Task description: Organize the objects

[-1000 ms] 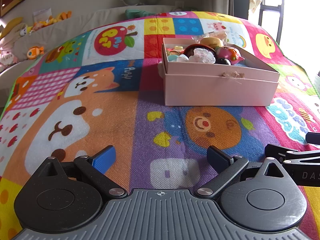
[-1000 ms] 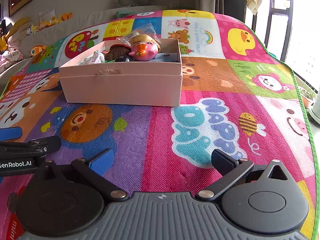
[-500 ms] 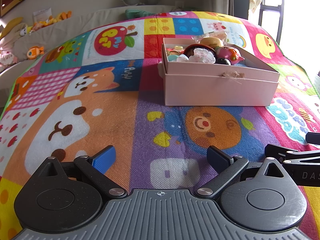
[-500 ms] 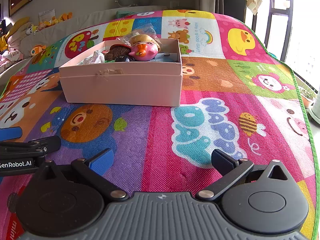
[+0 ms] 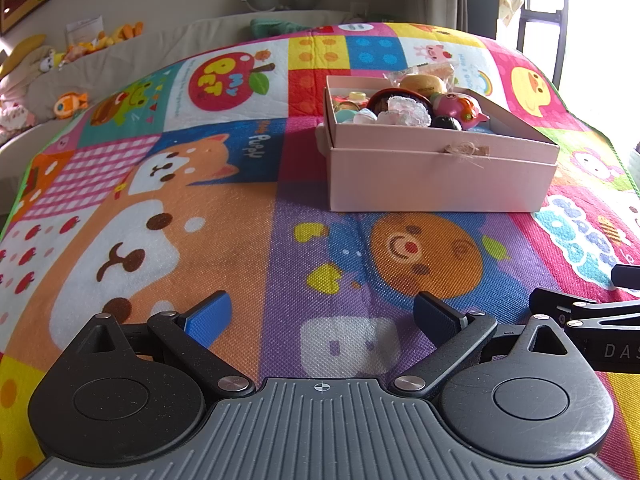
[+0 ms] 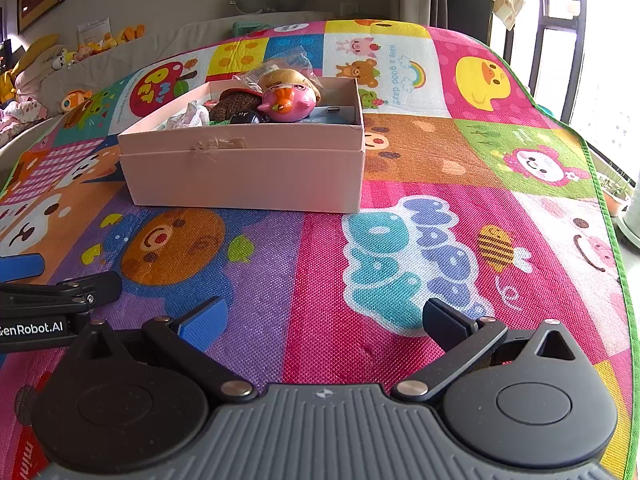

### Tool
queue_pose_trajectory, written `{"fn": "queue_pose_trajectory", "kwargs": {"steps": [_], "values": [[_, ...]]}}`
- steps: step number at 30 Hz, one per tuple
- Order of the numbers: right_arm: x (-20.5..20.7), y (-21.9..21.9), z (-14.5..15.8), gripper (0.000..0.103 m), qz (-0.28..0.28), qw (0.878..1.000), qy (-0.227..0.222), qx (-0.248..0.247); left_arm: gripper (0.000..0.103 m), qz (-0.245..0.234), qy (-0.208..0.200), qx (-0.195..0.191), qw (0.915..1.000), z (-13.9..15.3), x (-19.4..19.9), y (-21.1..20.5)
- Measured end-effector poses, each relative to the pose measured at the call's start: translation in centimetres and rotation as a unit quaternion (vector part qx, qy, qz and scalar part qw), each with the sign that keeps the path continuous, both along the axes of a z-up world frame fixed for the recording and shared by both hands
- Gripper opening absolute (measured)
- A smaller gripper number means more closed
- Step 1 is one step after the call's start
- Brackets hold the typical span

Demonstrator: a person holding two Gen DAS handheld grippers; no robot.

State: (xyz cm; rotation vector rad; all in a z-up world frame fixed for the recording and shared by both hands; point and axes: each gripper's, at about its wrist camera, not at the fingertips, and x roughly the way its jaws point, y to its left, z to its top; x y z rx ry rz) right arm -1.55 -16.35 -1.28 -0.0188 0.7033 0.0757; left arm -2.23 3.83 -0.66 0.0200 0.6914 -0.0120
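Evidently nothing had shifted in the left wrist view over the last second: the left gripper [image 5: 322,314] hung wide open and empty above the play mat [image 5: 240,240], well short of the pink box [image 5: 440,176] heaped with small toys [image 5: 404,110]. In the right wrist view the right gripper [image 6: 325,320] was likewise spread and empty, the box unmoved. No toy lay loose on the visible mat, which would fit sorting finished or a pause.

The left gripper [image 5: 322,314] and right gripper [image 6: 326,318] sit side by side, jaws spread wide, holding nothing.
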Motion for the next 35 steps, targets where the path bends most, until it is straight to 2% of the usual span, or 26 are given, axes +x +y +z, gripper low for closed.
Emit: {"fn": "queue_pose_trajectory", "kwargs": {"steps": [35], "values": [[0.01, 0.02, -0.01, 0.103, 0.0, 1.0, 0.0, 0.0, 0.1, -0.004, 0.003, 0.001, 1.0, 0.08, -0.11, 0.04]]}}
